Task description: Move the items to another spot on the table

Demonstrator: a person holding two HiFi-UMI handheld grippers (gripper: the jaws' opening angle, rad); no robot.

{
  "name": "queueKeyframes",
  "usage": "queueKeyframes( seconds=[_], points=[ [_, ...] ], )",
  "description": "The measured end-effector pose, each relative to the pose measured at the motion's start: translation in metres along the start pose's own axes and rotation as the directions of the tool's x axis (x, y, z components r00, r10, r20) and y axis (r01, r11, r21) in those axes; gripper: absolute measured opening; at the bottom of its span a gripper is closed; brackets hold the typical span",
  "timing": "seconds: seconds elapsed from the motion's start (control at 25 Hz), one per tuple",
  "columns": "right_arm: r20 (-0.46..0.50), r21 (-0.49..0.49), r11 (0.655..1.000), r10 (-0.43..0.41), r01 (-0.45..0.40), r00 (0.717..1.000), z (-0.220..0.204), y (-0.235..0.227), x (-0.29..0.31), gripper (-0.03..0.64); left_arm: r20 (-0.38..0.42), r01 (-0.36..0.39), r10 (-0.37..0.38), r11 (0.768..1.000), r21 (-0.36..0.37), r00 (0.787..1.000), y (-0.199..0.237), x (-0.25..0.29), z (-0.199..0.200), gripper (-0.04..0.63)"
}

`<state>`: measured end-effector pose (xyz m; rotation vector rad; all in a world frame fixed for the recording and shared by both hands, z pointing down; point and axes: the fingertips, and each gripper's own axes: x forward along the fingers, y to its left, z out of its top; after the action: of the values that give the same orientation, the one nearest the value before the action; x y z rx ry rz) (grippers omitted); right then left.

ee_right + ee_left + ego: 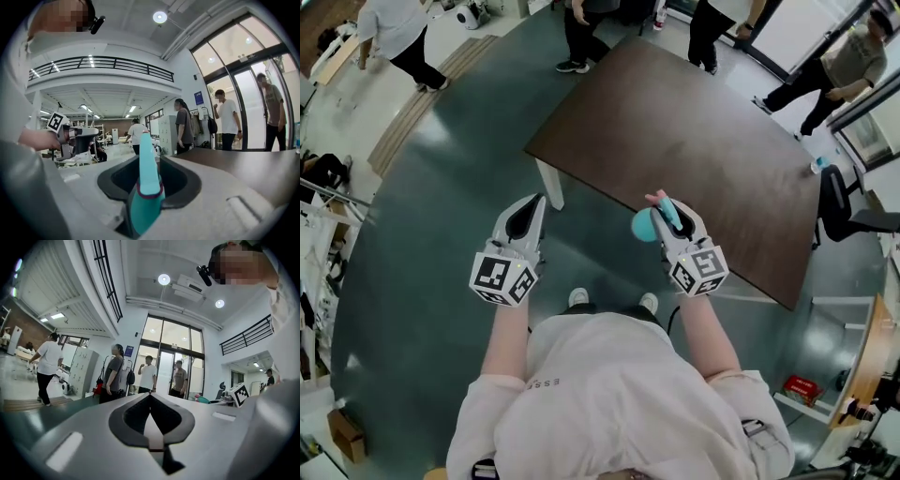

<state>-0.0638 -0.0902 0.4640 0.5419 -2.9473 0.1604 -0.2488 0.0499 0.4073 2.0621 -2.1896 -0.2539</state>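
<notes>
We hold both forearms bare and stretched forward from the body, roughly side by side, each with a gripper pointing away from us toward the far side of the room. The left gripper (533, 202) hangs over the green floor (441, 234), left of the dark brown table (694, 141) and clear of its near left corner. In its own view the left gripper (150, 397) has its jaws brought together at the tips, with nothing between them.

The right gripper (667, 208) reaches over the near edge of the table. In its own view the right gripper (150, 161) has its jaws clamped on a teal item (146, 187) with a dark red band, which stands up between the pads and pokes out past the tips. In the head view the teal item (645, 225) bulges out on the left side of the jaws, over the table's near edge. We cannot tell how high above the tabletop it is.
</notes>
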Motion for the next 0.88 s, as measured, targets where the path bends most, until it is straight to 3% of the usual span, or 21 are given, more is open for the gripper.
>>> queueKeyframes(
  seconds=[0.2, 0.48, 0.72, 0.88],
  points=[
    [-0.016, -0.021, 0.999, 0.045, -0.046, 0.999, 0.009, 0.030, 0.051, 0.118, 0.001, -0.023, 0.023, 1.000, -0.016, 1.000, 0.043, -0.009, 0.005, 0.017],
    [-0.037, 0.012, 0.996, 0.086, -0.085, 0.996, 0.010, 0.034, 0.124, 0.118, -0.042, -0.070, 0.068, 0.996, -0.050, 0.997, 0.094, 0.001, -0.015, 0.017],
    [-0.058, 0.016, 0.996, 0.084, -0.083, 0.995, 0.010, 0.015, 0.208, 0.118, -0.083, -0.067, 0.063, 0.996, -0.055, 0.995, 0.145, 0.051, -0.017, 0.017],
    [-0.073, -0.062, 0.995, 0.073, -0.078, 0.995, 0.010, 0.002, 0.256, 0.118, -0.089, -0.032, 0.030, 0.999, -0.030, 0.996, 0.168, 0.091, -0.006, 0.017]
  ],
)
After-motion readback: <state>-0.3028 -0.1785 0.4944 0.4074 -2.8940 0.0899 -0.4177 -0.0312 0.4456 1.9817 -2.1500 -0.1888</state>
